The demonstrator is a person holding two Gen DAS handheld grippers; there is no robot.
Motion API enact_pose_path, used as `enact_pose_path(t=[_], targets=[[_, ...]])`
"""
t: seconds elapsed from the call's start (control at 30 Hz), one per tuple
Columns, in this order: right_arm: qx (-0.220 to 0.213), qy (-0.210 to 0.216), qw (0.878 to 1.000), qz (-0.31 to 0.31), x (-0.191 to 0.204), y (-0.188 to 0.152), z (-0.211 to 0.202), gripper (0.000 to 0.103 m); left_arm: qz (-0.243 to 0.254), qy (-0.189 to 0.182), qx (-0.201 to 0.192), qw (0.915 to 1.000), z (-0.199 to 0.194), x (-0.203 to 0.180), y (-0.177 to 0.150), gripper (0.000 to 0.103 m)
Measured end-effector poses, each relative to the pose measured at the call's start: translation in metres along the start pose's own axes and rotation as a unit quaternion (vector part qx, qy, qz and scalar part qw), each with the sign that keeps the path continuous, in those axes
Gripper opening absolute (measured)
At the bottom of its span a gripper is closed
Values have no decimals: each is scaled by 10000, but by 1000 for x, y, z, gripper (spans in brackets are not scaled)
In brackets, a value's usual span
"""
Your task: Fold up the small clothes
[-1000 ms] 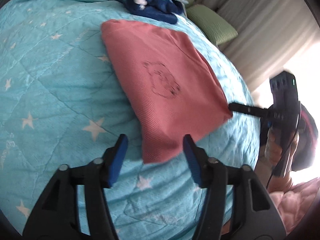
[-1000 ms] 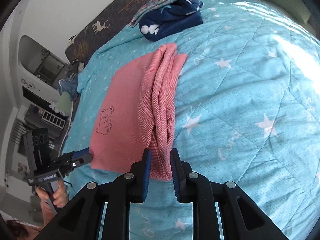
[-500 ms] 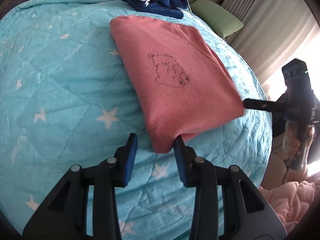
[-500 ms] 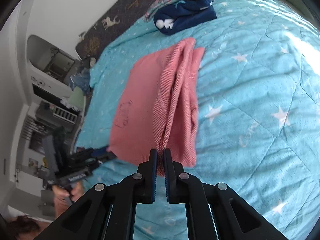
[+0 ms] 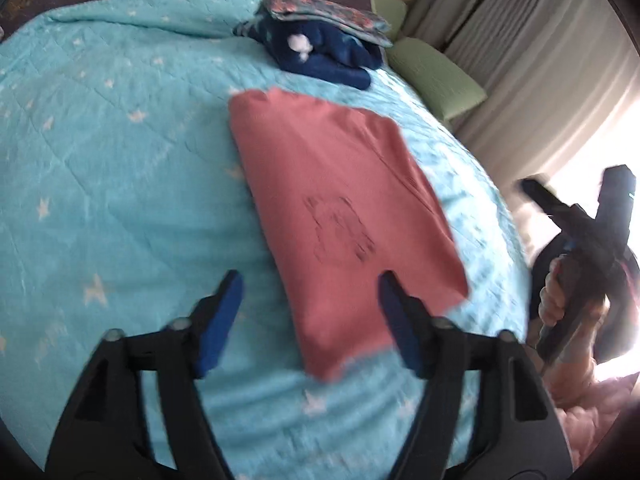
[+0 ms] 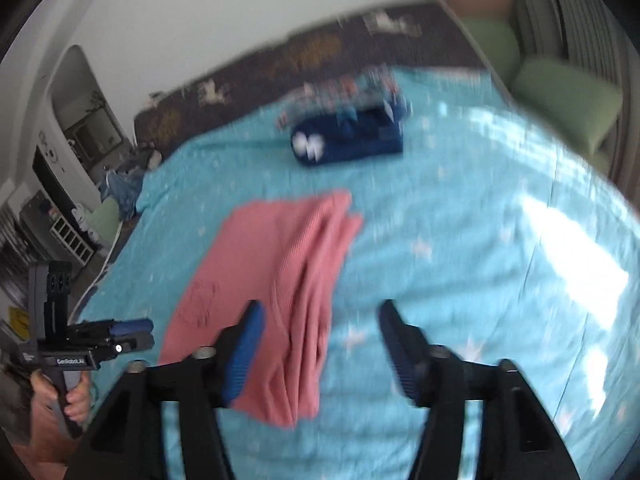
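Both grippers have just sprung open and let go: right gripper (image 6: 320, 344) lifted clear, left gripper (image 5: 310, 320) empty too. Pink shirt (image 5: 340, 216) lies flat on the quilt (image 5: 120, 200), long axis running away from you; left sits nearer its hem.

— How does the left gripper (image 5: 310, 312) stand?
— Its jaws have just been opening and now stand wide, tilted downward, with nothing pressed between the blue pads (image 5: 218, 322). In the right wrist view it shows at the lower left (image 6: 134, 330), its handle in a bare hand (image 6: 70, 394).
— And the right gripper (image 6: 320, 334)?
— Its jaws have just sprung apart too, as wide as they go, both pads (image 6: 242, 354) free. From the left wrist view it sits at the right edge (image 5: 536, 196), blurred, with the person's fingers (image 5: 554, 296) wrapped around its grip.
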State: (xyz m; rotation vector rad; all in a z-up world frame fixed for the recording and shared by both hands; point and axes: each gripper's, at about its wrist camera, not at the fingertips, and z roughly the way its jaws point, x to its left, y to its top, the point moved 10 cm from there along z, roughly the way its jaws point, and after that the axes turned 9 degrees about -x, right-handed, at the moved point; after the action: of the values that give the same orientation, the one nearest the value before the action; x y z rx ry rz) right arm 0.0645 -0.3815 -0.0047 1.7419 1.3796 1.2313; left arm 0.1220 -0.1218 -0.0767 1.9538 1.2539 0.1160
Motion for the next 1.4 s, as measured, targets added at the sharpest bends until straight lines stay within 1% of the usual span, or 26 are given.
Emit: enact_pose_path(t=[0.03, 0.07, 0.1, 0.13, 0.17, 0.2, 0.23, 0.27, 0.3, 0.33, 0.4, 0.53, 0.63, 0.7, 0.8, 0.9, 0.97, 1.03, 1.07, 1.1, 1.13, 1.2, 1.27, 1.33, 1.4], targets=[[-371, -54, 9993, 17, 0, 8, 0, 103, 20, 73, 18, 10000, 7, 3, 3, 80], [-351, 5, 9994, 65, 0, 7, 6, 103, -4, 106, 160, 9998, 19, 6, 4, 80], [88, 241, 9990, 379, -2, -1, 25, 103, -68, 95, 284, 9995, 27, 9, 4, 80], [281, 448, 9959, 735, -2, -4, 34, 103, -185, 41, 393, 9990, 35, 12, 5, 80], [641, 804, 9833, 1499, -6, -15, 49, 103, -315, -30, 448, 9985, 41, 14, 6, 80], [998, 982, 9718, 1897, -8, -24, 59, 101, -475, -138, 473, 9977, 47, 16, 8, 80], [1407, 1263, 9562, 2236, -8, -34, 71, 99, -587, -240, 487, 9968, 50, 17, 9, 80], [1628, 1433, 9472, 2361, -7, -41, 81, 94, -694, -333, 491, 9958, 54, 18, 11, 80], [1720, 1412, 9457, 2367, -6, -45, 88, 93, -783, -403, 478, 9950, 57, 18, 13, 80], [1792, 1322, 9475, 2295, -9, -49, 95, 93, -839, -459, 468, 9943, 60, 18, 15, 80], [1967, 1338, 9460, 2200, -10, -55, 105, 92, -841, -551, 475, 9938, 65, 17, 19, 80], [2407, 1589, 9319, 2199, 0, -66, 123, 89, -750, -652, 408, 9942, 73, 14, 27, 80], [2523, 1743, 9309, 1983, 9, -65, 137, 89, -731, -792, 348, 9936, 81, 14, 31, 80], [2602, 1800, 9317, 1785, 16, -65, 146, 89, -653, -765, 240, 9946, 86, 13, 34, 80], [2680, 1855, 9349, 1404, 27, -64, 151, 89, -381, -714, 148, 9966, 92, 10, 38, 82], [2731, 1844, 9363, 1216, 33, -67, 159, 89, -267, -780, 195, 9964, 100, 5, 40, 91], [2698, 1900, 9350, 1297, 33, -65, 164, 89, -301, -883, 183, 9955, 103, 3, 42, 98], [2662, 1982, 9326, 1415, 35, -63, 169, 89, -349, -944, 203, 9947, 104, 2, 44, 99], [2643, 2009, 9323, 1432, 33, -62, 169, 84, -403, -981, 241, 9941, 105, 2, 45, 99], [2638, 2012, 9327, 1416, 31, -63, 170, 77, -441, -1007, 274, 9936, 107, 2, 45, 99], [2646, 2009, 9325, 1415, 30, -64, 172, 74, -490, -1042, 309, 9929, 107, 2, 47, 99], [2658, 2076, 9292, 1508, 27, -63, 172, 65, -569, -1102, 374, 9916, 108, 2, 48, 99], [2688, 2159, 9231, 1701, 25, -62, 174, 60, -619, -1126, 414, 9908, 110, 3, 50, 99], [2703, 2212, 9189, 1836, 23, -62, 176, 60, -568, -1088, 426, 9915, 111, 2, 49, 99], [2713, 2211, 9192, 1803, 29, -63, 181, 60, -368, -968, 418, 9937, 112, -1, 47, 99]])
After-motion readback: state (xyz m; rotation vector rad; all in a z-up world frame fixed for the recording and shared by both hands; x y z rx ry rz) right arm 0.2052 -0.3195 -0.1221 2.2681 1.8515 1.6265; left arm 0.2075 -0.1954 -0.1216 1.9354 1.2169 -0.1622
